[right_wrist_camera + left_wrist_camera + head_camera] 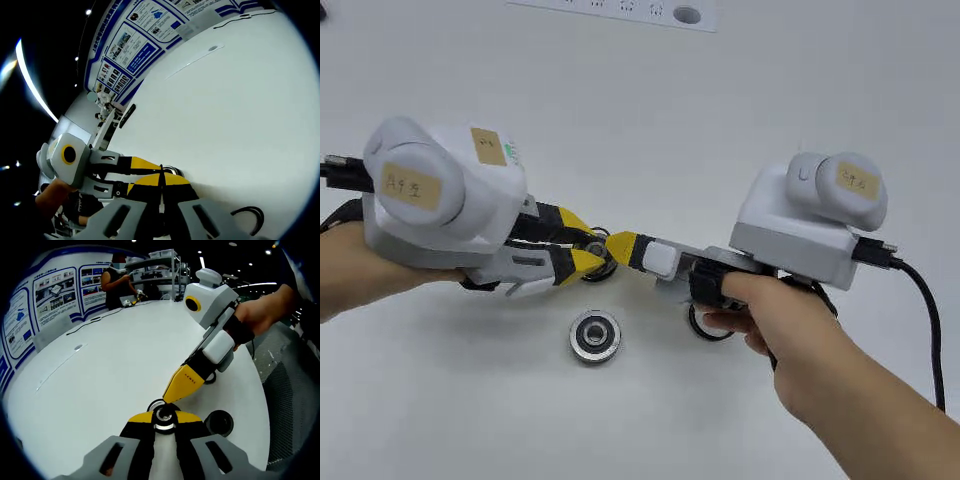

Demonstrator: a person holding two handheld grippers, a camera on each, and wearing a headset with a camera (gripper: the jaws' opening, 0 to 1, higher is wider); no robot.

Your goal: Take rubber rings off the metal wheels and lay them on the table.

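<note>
White tabletop carries everything, and the work is held low over its near part so that a freed ring has little way to drop.

Left tool is the anchor. Its yellow jaws are clamped on a wheel, gripping it by two sides so the rim facing the other tool is left open.

Right tool comes in nose to nose. Its jaws are together, with the tips pressed against that open rim where the rubber sits. Whether rubber is already nipped between them I cannot tell. It looks like the start of a peel, one tool holding while the other pulls.

Second wheel lies flat on the tabletop just in front of the tools. Its dark outer band looks to be on, so it probably comes next.

Loose ring lies on the tabletop partly under the right hand, set aside clear of both wheels.
</note>
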